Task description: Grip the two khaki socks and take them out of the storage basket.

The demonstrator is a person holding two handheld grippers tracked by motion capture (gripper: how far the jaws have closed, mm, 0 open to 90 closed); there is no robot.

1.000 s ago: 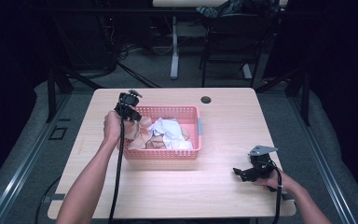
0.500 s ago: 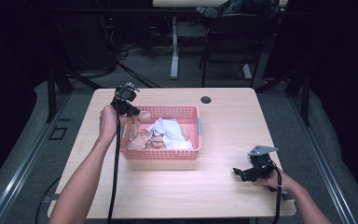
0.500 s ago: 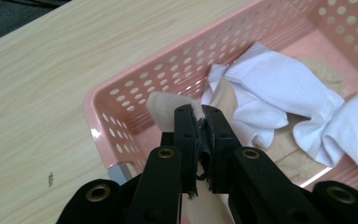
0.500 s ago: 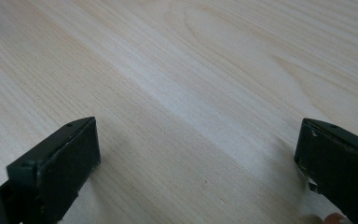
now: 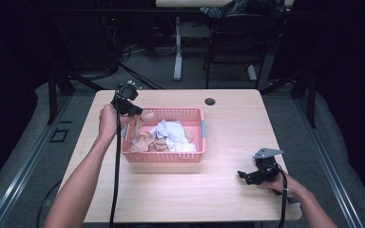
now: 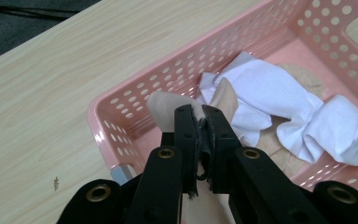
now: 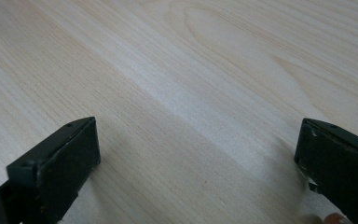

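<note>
Pale wood table (image 5: 228, 190), dark room behind. Left gripper (image 5: 132, 108) pinches a beige sock (image 6: 168, 109) above the pink basket's (image 5: 164, 156) left end (white socks (image 6: 279, 100) lie inside). Right gripper (image 5: 248, 176) rests near the front right edge, jaws spread wide.

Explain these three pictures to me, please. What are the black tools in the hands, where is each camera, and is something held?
A person works at a wooden table with a hand-held two-jaw gripper in each hand. The high view looks down from above; each other camera rides on one gripper. The left gripper is shut on a beige sock, lifting it over the corner of a pink basket, which holds more white and beige socks. The right gripper rests low over bare wood, its jaws wide open and holding nothing.
</note>
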